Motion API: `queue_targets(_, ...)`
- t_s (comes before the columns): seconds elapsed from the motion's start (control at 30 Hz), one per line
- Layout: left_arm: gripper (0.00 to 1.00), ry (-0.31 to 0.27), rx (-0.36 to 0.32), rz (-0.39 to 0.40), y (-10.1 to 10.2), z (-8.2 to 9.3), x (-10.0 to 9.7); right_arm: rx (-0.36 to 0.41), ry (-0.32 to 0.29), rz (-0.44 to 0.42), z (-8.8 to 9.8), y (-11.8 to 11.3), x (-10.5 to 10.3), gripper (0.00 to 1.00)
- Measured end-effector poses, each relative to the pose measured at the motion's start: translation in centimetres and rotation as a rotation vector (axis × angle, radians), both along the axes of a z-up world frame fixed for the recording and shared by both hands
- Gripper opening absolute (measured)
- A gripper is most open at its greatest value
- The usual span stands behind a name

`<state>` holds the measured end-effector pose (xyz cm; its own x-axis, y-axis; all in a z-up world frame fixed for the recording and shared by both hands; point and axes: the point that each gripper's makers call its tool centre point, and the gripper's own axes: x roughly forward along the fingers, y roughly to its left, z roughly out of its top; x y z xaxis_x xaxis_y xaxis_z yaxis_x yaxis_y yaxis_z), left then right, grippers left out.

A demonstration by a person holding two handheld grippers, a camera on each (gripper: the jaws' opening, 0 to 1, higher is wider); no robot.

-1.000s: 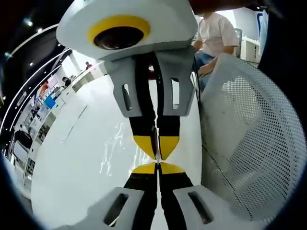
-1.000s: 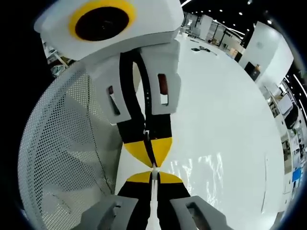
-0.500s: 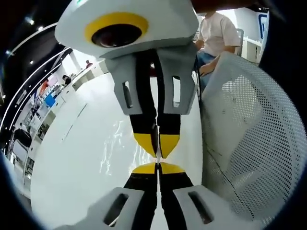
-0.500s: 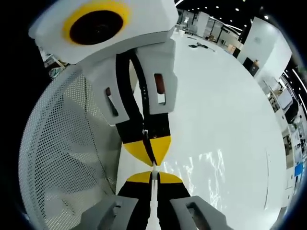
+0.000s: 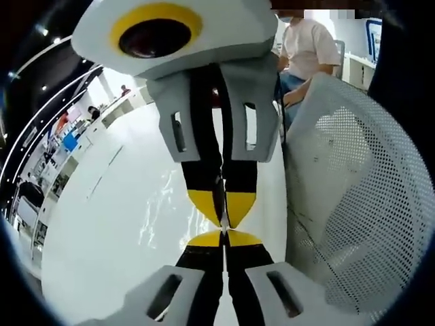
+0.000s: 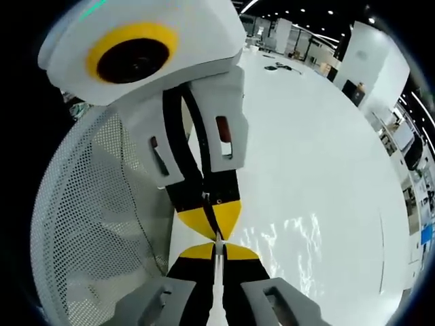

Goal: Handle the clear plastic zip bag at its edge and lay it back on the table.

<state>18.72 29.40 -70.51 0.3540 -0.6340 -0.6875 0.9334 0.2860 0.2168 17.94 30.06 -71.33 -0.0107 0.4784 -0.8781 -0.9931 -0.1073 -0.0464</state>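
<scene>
Left gripper view: the left gripper rises from the bottom with its yellow-tipped jaws pressed together, and the right gripper comes down from above, tip to tip with it, its jaws closed as well. Between the two pairs of tips a thin clear edge shows, which looks like the rim of the clear plastic zip bag; its glinting film hangs just left of the tips, in front of the white table. To the right of both grippers stands a white perforated basket. Beyond it a person in a light shirt sits.

In the right gripper view the right gripper is clamped shut, meeting the left gripper, and the bag's shine lies right of the tips, the basket left.
</scene>
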Motion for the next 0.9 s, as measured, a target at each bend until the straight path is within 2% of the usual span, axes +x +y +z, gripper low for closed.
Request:
queue_targets(0.17, 0.00, -0.007, 0.023, -0.007, 0.3, -0.4, -0.2, -0.038, -0.010, 0.013, -0.5, -1.1, 0.0, 0.00)
queue_targets(0.27, 0.00, 0.009, 0.011, 0.004, 0.4, -0.4, -0.3, -0.030, 0.003, -0.002, -0.4, -1.3, -0.1, 0.00)
queue_targets(0.43, 0.00, 0.005, 0.027, -0.013, 0.5, -0.6, -0.4, -0.029, 0.004, -0.005, -0.3, -1.1, -0.2, 0.00)
queue_targets(0.5, 0.00, -0.028, 0.051, -0.040, 0.6, -0.8, -0.4, -0.027, 0.005, -0.006, -0.2, -1.0, -0.2, 0.00)
queue_targets(0.6, 0.00, -0.006, 0.038, -0.034, 0.4, -0.9, -0.6, -0.020, 0.011, -0.004, -0.1, -0.8, -0.5, 0.00)
queue_targets(0.7, 0.05, 0.001, 0.026, -0.028, 0.1, -0.8, -0.6, -0.014, 0.012, -0.005, 0.1, -0.4, -0.6, 0.00)
queue_targets(0.9, 0.02, -0.003, 0.026, -0.034, -0.3, -0.8, -0.6, -0.010, 0.013, -0.002, 0.1, 0.0, -0.9, 0.00)
